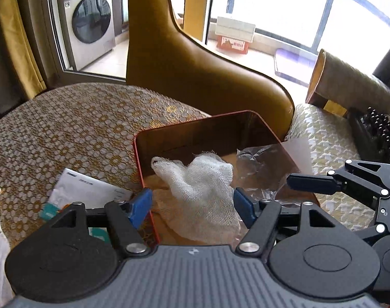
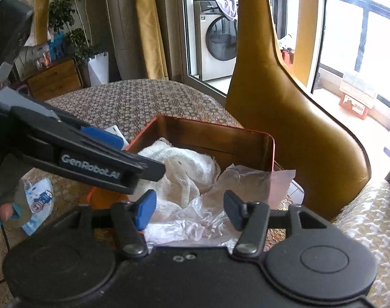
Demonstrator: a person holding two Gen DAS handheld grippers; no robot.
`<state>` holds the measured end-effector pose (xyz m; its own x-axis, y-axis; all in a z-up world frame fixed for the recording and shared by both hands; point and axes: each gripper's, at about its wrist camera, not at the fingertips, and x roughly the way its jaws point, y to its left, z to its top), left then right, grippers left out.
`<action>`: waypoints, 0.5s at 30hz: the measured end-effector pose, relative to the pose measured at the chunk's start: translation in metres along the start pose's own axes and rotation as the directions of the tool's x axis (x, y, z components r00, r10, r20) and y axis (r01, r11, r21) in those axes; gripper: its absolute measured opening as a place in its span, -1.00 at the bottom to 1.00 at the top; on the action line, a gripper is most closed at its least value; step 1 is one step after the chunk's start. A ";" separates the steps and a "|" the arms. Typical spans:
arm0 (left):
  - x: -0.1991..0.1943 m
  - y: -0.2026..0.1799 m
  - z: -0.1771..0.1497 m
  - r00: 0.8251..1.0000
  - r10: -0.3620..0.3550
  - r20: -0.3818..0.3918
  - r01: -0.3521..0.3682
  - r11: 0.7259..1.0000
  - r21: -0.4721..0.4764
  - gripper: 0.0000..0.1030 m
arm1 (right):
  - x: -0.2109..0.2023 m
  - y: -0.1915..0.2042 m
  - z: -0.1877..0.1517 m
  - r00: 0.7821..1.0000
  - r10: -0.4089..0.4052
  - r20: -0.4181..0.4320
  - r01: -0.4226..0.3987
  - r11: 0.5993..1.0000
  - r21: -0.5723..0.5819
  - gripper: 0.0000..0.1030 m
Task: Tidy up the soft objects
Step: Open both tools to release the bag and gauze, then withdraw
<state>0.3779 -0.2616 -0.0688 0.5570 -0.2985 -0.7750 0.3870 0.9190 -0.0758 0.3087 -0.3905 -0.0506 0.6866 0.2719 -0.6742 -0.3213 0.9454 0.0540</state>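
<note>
A red tin box stands open on the patterned table. Inside it lie a white gauze cloth and a crumpled clear plastic bag. My left gripper is open just above the box, its blue pads on either side of the gauze and not pressing on it. One black finger of the right gripper reaches in from the right. In the right wrist view my right gripper stands open over the plastic bag, beside the gauze. The left gripper's fingers cross above the box.
A mustard chair back rises just behind the box. White paper packets lie on the table to the left. A checked cushion seat is to the right. A person's thumb and a printed packet show at lower left.
</note>
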 end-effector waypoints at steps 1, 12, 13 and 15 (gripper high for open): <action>-0.005 0.000 0.000 1.000 0.001 0.007 -0.001 1.000 -0.001 0.35 | -0.003 0.001 0.000 1.000 0.001 0.005 -0.001 1.000 0.005 0.20; -0.065 -0.002 -0.012 0.995 0.019 0.097 -0.022 0.999 0.026 0.35 | -0.038 0.020 0.003 0.998 -0.005 0.061 0.003 1.000 0.030 0.37; -0.071 -0.001 -0.013 0.994 0.020 0.103 -0.023 0.999 0.026 0.35 | -0.041 0.022 0.003 0.998 -0.005 0.066 0.003 0.999 0.033 0.38; -0.082 0.000 -0.017 0.993 0.024 0.116 -0.027 0.999 0.025 0.35 | -0.047 0.026 0.004 0.997 -0.003 0.076 0.000 0.999 0.039 0.43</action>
<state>0.3200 -0.2325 -0.0159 0.6476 -0.3044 -0.6985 0.3899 0.9200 -0.0394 0.2707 -0.3780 -0.0147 0.7352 0.2822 -0.6164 -0.2958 0.9516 0.0829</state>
